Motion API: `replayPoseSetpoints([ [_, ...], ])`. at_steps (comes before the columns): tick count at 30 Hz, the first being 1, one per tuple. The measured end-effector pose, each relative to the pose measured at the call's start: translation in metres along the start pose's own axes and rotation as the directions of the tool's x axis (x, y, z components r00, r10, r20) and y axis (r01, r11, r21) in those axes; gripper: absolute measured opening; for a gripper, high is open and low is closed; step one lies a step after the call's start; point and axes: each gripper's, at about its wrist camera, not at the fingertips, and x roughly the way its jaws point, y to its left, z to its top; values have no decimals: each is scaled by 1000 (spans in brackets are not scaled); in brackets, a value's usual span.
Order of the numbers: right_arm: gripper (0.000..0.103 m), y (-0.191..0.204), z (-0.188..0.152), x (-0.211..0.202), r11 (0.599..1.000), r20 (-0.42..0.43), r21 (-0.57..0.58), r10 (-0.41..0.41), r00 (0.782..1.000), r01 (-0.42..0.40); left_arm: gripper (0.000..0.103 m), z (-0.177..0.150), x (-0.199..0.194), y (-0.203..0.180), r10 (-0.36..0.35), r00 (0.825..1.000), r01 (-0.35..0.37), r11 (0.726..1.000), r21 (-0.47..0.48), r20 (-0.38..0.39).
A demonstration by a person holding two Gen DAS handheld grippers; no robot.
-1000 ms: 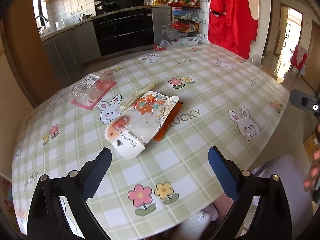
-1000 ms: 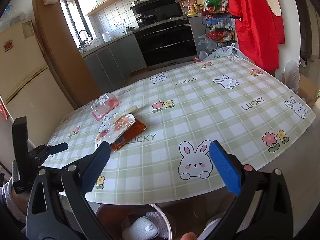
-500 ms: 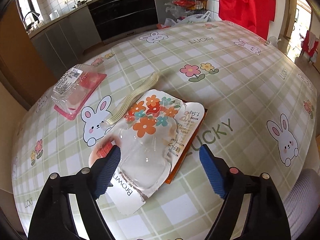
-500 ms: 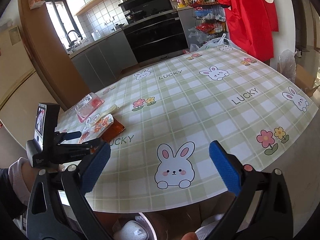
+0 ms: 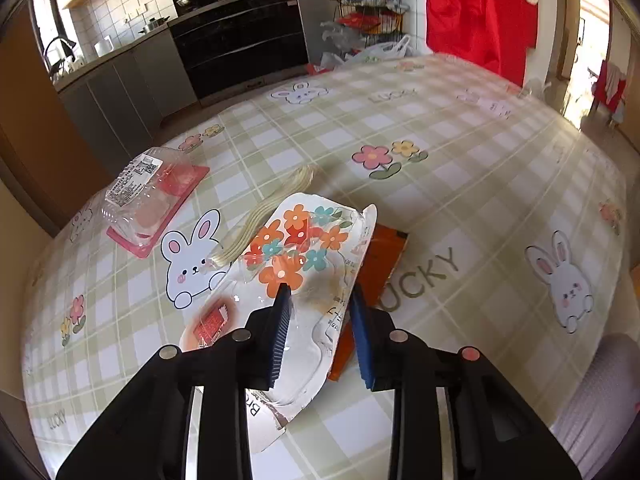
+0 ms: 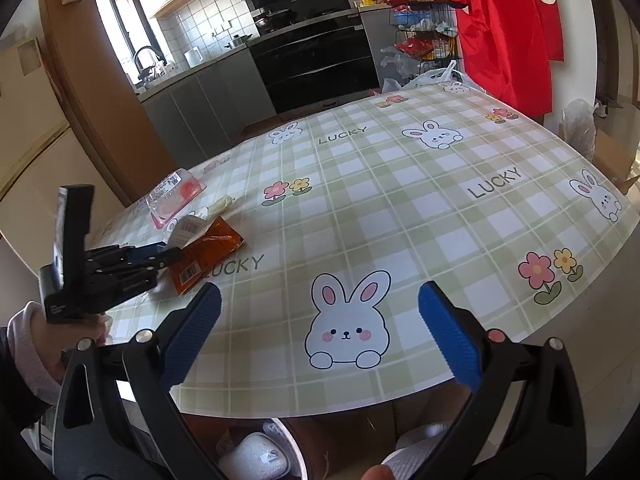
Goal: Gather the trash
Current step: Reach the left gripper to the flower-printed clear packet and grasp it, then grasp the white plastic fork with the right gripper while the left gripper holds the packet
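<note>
A clear flower-printed plastic pouch lies on the table, bulging up between the blue pads of my left gripper, which has closed on it. An orange packet lies under its right edge; it also shows in the right wrist view. A strip of cream wrappers lies just beyond. A clear clamshell box on a pink tray sits at the far left. My right gripper is open and empty above the table's near edge; my left gripper shows at its left.
The table wears a green checked cloth with rabbits and flowers. A waste bin holding white trash stands below the table's near edge. Kitchen cabinets and an oven are beyond. A red garment hangs at the right.
My left gripper moved forward onto the flower pouch and its jaws closed from wide open to pinching it. The right gripper stayed open and shifted only slightly.
</note>
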Motion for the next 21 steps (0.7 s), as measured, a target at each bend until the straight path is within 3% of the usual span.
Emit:
replayPoseSetpoints([
  [5,97,10,-2,6,1000,-31,-25,3,1000,-4,28,-14,-44,16,-83,993,92,991,-101,84],
  [9,97,23,-1,10,998,-54,-59,5,999,-8,28,-31,-79,43,-122,980,159,956,-245,159],
  [13,97,36,5,21,997,-108,-55,48,993,-54,28,-56,-107,73,-97,970,176,915,-364,224],
  [21,97,94,47,81,984,-229,-126,95,969,-126,28,-101,-141,123,-7,960,148,860,-488,279],
])
